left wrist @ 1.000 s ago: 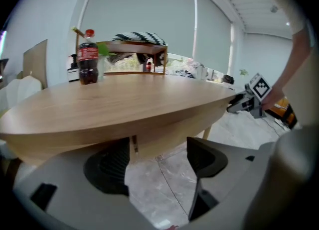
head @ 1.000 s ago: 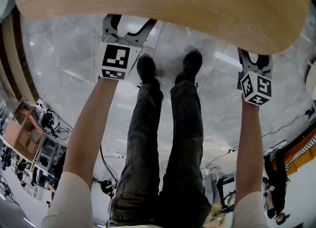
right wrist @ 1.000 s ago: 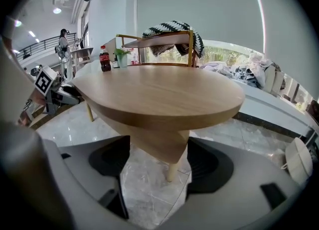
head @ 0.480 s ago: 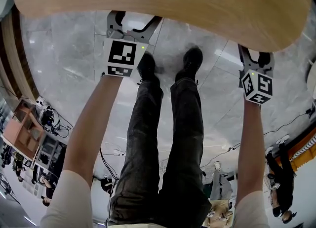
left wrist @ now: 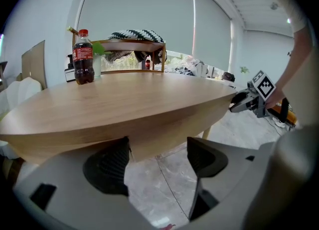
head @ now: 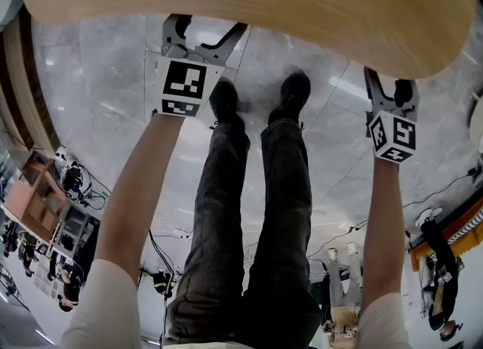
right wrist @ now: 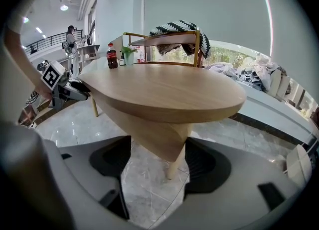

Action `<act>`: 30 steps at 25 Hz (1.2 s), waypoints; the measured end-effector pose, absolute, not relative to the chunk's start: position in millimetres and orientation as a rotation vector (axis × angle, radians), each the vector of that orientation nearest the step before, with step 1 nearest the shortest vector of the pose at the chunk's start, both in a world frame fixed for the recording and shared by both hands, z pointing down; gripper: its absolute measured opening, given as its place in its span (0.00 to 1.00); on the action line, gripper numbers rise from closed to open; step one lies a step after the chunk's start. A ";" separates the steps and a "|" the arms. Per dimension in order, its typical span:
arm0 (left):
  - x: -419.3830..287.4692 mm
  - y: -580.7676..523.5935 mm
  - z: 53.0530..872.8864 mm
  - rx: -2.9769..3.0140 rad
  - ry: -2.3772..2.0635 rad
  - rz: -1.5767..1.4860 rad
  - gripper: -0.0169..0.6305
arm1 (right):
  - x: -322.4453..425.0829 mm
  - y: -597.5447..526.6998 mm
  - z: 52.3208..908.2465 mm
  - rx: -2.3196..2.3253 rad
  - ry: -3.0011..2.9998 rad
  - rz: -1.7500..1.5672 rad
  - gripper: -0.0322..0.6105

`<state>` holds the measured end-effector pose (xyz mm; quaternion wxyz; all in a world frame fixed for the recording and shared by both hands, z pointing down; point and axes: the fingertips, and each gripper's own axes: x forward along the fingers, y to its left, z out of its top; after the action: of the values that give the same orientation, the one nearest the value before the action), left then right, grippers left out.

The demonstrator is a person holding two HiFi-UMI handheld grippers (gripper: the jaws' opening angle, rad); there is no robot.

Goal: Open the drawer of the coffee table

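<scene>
Straight ahead: left gripper [head: 205,32], right gripper [head: 391,88].

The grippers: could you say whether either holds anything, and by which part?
Nothing is held: the left gripper and right gripper are open near the coffee table.

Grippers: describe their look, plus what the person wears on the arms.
Both the left gripper and right gripper have light grey two-jaw bodies with black ribbed pads. Each carries a white cube with black square markers. The person wears short white sleeves; forearms are bare.
</scene>
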<state>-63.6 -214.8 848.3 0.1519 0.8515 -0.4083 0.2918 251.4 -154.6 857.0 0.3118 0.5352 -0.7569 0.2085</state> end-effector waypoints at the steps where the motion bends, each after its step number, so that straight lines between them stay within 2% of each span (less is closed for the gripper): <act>1: -62.9 -214.0 848.1 2.444 -1.169 0.840 0.61 | 251.9 -154.0 856.6 1.415 -1.997 0.555 0.60; 24: -73.3 -182.6 848.7 2.416 -1.174 0.867 0.60 | 245.2 -121.8 857.1 1.408 -1.987 0.601 0.58; 26: -78.1 -175.8 846.4 2.406 -1.190 0.868 0.55 | 243.7 -113.5 854.6 1.424 -1.980 0.611 0.56; 30: -86.4 -148.0 838.0 2.397 -1.212 0.854 0.52 | 238.7 -81.9 845.8 1.466 -1.964 0.619 0.53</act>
<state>-86.4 -148.0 838.0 0.1610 0.8394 -0.4244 0.2991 238.7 -81.9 845.8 0.3020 0.5528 -0.7407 0.2334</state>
